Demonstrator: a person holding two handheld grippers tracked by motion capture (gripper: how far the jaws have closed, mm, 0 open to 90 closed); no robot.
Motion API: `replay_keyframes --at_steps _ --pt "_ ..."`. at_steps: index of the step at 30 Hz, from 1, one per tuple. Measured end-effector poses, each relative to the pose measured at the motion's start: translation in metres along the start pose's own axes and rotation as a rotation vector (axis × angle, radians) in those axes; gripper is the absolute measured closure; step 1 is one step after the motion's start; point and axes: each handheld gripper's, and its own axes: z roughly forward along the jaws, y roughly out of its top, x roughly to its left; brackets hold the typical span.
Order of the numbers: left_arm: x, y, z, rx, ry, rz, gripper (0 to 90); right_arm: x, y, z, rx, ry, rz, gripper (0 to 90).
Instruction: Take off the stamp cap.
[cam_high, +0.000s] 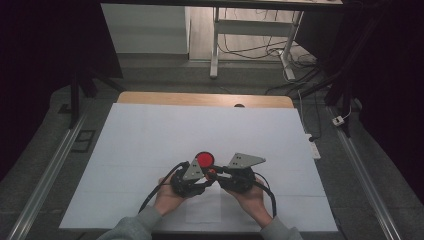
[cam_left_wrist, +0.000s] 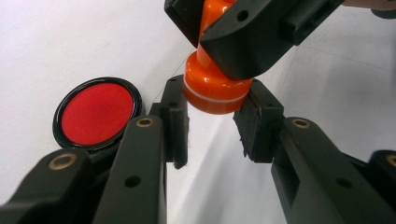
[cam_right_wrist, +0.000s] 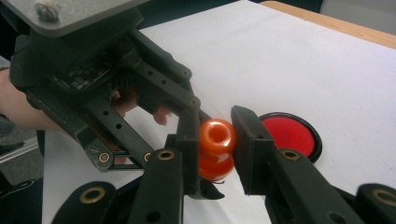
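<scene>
Here both grippers grip one orange stamp (cam_left_wrist: 214, 88) above the white worktop (cam_high: 150, 145): the right gripper (cam_right_wrist: 215, 140) pinches its knobbed handle, the left gripper (cam_left_wrist: 211, 123) clamps its wide base. The step looks like pulling the stamp's two parts apart, or steadying it before inking. Next, probably, a straight pull without twisting. One stamp, one round red ink pad (cam_left_wrist: 97, 113) lying just beside, two grippers.

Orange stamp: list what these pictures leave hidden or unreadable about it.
- Orange stamp, left gripper view: handle covered by the right gripper.
- Right gripper view: its base sits behind the right gripper's own pads and the left gripper.
- High view: a tiny speck between both grippers; the printing face is not visible.
- Red ink pad: partly cut by a jaw.
</scene>
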Motion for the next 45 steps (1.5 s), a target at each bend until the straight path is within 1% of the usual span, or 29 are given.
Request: replay_keyframes --at_steps 9,12,21,23,29,36,45 --pt "0.0 -0.0004 -0.0001 0.0 0.004 0.0 65.2 0.0009 0.0 0.0002 0.001 -0.008 0.005 73.1" --pt "0.0008 -0.0005 -0.0006 -0.004 -0.004 -0.004 65.2 0.0013 0.0003 0.0 -0.004 -0.008 0.006 73.1" --pt "0.0 -0.0008 -0.0005 -0.007 0.002 -0.001 65.3 0.0017 0.0005 -0.0003 -0.004 -0.011 0.007 73.2" --pt "0.0 -0.0009 -0.0008 -0.007 0.003 0.001 65.3 0.0013 0.0003 -0.0001 -0.008 -0.007 0.014 73.2" --pt "0.0001 -0.0012 -0.0007 -0.004 0.003 0.011 65.4 0.0018 0.0003 0.0 -0.004 -0.008 0.005 73.2" --pt "-0.0002 -0.0021 -0.0005 -0.007 0.012 0.018 65.4 0.0017 -0.0004 0.0005 -0.007 -0.008 0.008 73.2" --pt "-0.001 -0.0021 -0.0014 -0.012 0.015 0.015 65.5 0.0008 -0.0007 -0.0006 -0.014 -0.001 0.019 73.3"
